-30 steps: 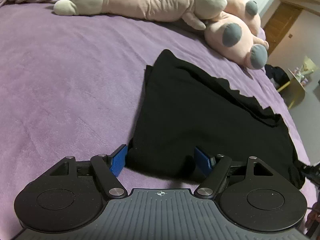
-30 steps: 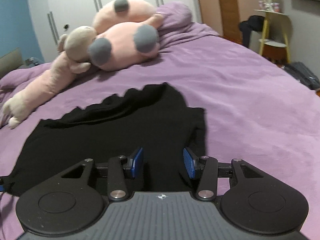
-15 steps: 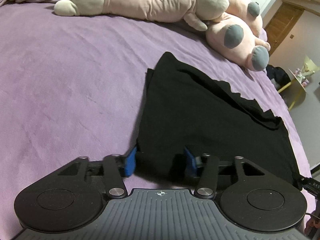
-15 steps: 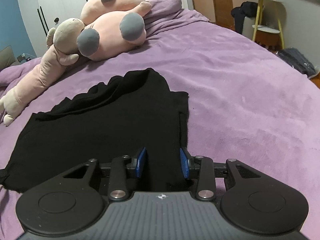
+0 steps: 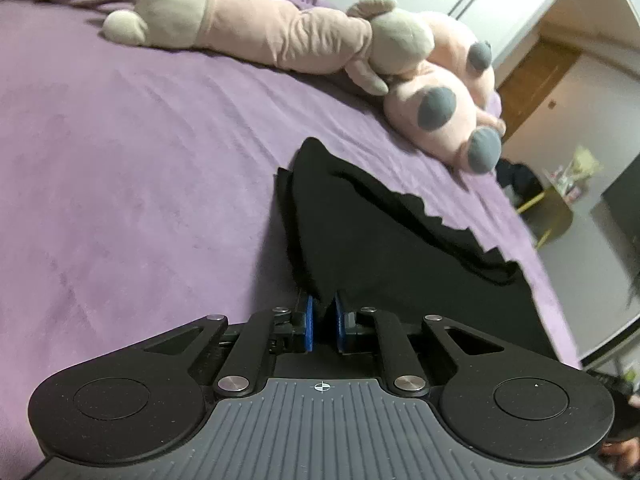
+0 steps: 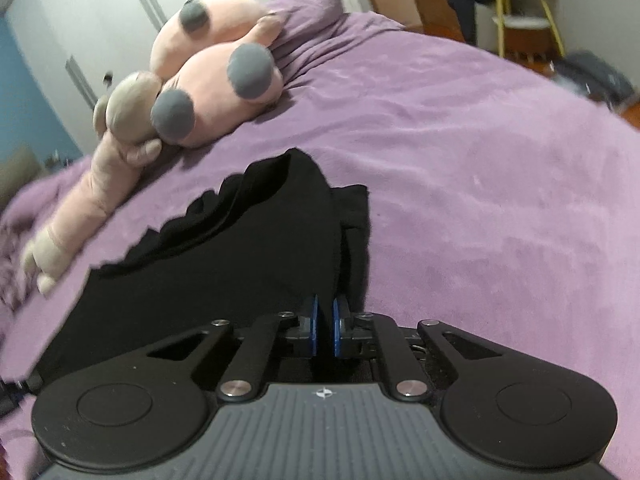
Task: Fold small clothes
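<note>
With both the left gripper and right gripper pinched onto near corners of the black garment lying on the purple bed, an uneven lift could skew the fold or tug thin cloth free.

Left gripper and right gripper, both low and level, blue pads pinched nearly together

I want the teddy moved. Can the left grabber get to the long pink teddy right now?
Probably not yet. The left grabber is shut on the black cloth, and the long pink teddy lies far across the purple bed.
</note>
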